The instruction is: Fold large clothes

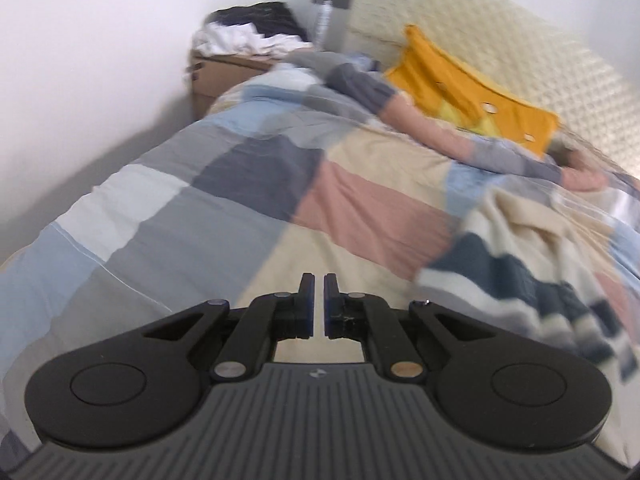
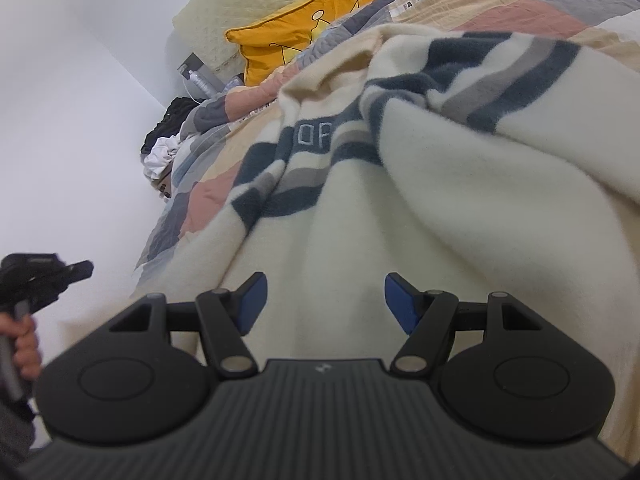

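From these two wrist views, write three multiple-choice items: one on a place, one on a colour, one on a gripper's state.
1. Where does the yellow cushion lie?
A. Against the quilted headboard
B. On the floor
C. On the cardboard box

2. Which colour are the widest stripes on the cream fleece garment?
A. Red
B. Dark blue
C. Green

3. How is the left gripper?
A. Wide open
B. Shut on the garment
C. Shut, holding nothing

Key: 1 A, it leans at the bed's head; 2 B, dark blue bands cross the cream; 3 C, its pads nearly meet over bare patchwork duvet.
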### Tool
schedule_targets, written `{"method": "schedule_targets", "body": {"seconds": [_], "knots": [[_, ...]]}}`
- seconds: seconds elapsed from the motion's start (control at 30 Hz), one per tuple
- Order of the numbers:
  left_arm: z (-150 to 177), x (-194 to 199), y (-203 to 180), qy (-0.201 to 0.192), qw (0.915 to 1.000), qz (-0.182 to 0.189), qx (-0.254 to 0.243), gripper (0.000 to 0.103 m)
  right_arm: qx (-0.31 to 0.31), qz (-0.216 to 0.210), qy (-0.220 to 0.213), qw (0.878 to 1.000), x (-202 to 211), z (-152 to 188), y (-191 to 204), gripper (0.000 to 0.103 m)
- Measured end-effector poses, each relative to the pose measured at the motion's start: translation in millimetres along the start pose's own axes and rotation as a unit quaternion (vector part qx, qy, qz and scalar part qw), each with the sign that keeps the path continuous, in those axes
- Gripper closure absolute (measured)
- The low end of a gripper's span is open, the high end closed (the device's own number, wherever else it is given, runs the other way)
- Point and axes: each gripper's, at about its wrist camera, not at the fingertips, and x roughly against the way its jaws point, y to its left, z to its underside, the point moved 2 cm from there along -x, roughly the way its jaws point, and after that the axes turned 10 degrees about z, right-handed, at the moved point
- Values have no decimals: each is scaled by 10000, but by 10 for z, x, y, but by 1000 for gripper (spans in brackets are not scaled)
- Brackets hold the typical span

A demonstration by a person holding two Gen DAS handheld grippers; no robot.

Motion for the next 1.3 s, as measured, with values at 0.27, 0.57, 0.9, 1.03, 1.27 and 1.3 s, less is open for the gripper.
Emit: {"method": "schedule_targets", "body": {"seconds": [0.27, 0.57, 0.9, 1.03, 1.27, 1.3], "knots": [[380, -497, 357, 529, 9937, 477, 870, 98, 39, 126, 100, 9999, -122, 10, 17, 35], [654, -241, -20, 871, 9892, 1061, 506, 97, 304, 246, 184, 9991, -279, 34, 117, 35], [764, -38, -28, 1658, 9807, 991, 301, 75, 154, 162, 191, 9996, -244, 36, 71, 35], [671, -82, 299, 1746, 9800, 592, 753, 58, 89, 139, 201, 9997, -233, 35, 60, 35], [877, -276, 1030, 1778, 9545, -309, 2374, 46, -7, 94, 225, 9997, -219, 32, 27, 35], [914, -281, 1121, 1752, 9476, -349, 2648, 46, -24, 90, 230, 9997, -218, 35, 18, 35]]}}
